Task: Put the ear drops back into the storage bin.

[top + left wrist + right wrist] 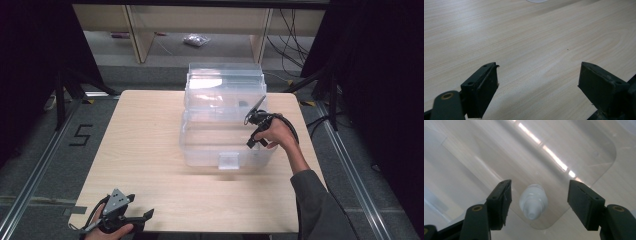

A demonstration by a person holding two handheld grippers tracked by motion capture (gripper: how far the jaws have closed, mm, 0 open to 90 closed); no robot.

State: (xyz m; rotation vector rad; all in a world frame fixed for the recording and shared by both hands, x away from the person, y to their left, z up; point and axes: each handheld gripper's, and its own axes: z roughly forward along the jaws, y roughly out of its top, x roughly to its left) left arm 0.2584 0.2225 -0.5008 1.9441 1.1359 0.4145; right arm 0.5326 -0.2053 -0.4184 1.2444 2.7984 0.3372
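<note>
Inside the clear bin [599, 150], right tongs [539, 202] gape around a free white bottle [533, 202]; left tongs [537, 85] open.

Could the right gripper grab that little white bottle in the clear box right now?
Probably yes. The right gripper hangs inside the open clear box with its jaws apart on either side of the small white bottle, not touching it. Nothing lies between them; closing the jaws should catch it.
</note>
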